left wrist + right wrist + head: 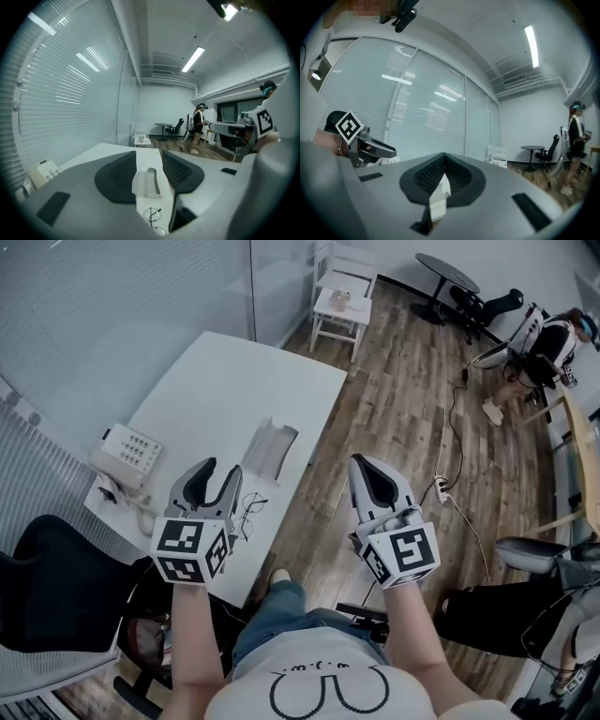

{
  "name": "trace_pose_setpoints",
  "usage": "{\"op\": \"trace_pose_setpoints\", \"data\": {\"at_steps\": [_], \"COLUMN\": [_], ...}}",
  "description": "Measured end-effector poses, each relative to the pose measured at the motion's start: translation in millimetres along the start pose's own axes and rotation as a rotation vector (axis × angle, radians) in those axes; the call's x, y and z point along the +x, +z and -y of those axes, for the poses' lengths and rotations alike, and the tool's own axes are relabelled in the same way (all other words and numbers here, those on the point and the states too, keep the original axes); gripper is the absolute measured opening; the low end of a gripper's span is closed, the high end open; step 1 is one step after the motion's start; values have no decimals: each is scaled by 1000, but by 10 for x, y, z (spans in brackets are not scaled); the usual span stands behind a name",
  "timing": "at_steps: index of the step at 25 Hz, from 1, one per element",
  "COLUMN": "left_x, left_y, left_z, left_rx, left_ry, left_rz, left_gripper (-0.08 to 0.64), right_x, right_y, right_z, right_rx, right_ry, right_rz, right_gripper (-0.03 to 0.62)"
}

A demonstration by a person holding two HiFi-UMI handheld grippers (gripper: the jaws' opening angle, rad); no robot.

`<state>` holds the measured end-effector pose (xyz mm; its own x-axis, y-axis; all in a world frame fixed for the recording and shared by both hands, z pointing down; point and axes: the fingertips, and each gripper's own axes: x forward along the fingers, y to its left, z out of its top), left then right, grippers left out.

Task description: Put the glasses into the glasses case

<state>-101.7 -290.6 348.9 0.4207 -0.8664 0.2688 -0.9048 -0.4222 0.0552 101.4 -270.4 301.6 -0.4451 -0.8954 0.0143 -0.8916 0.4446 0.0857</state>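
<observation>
The open grey glasses case lies on the white table, near its right edge. The thin wire-framed glasses lie on the table just nearer to me than the case. My left gripper hovers over the table beside the glasses, jaws spread wide and empty. In the left gripper view the case and the glasses show between the apart jaws of the left gripper. My right gripper is off the table over the wooden floor, its jaws together and holding nothing. The right gripper view shows that gripper with its tips meeting.
A beige desk phone sits at the table's left corner. A black office chair stands at lower left. A power strip and cable lie on the floor. A white side table, a round black table and a person are farther off.
</observation>
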Motion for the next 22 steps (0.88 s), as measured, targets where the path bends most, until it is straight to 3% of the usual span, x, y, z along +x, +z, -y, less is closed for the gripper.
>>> {"op": "trace_pose_setpoints", "data": {"at_steps": [10, 18, 22], "left_x": [392, 463, 428], "left_y": [-371, -1357, -1861], "left_z": [-260, -121, -41], "left_rx": [-33, -133, -115], "left_ry": [-11, -28, -66], "left_rz": [-149, -399, -548], "left_gripper": [181, 161, 149], "right_x": [449, 585, 660], "right_y": [-365, -1105, -1445], "right_z": [213, 274, 188], "right_rx": [41, 121, 136], "right_ry": [6, 77, 129], "right_rz": [-92, -239, -316], "right_gripper": [12, 12, 12]}}
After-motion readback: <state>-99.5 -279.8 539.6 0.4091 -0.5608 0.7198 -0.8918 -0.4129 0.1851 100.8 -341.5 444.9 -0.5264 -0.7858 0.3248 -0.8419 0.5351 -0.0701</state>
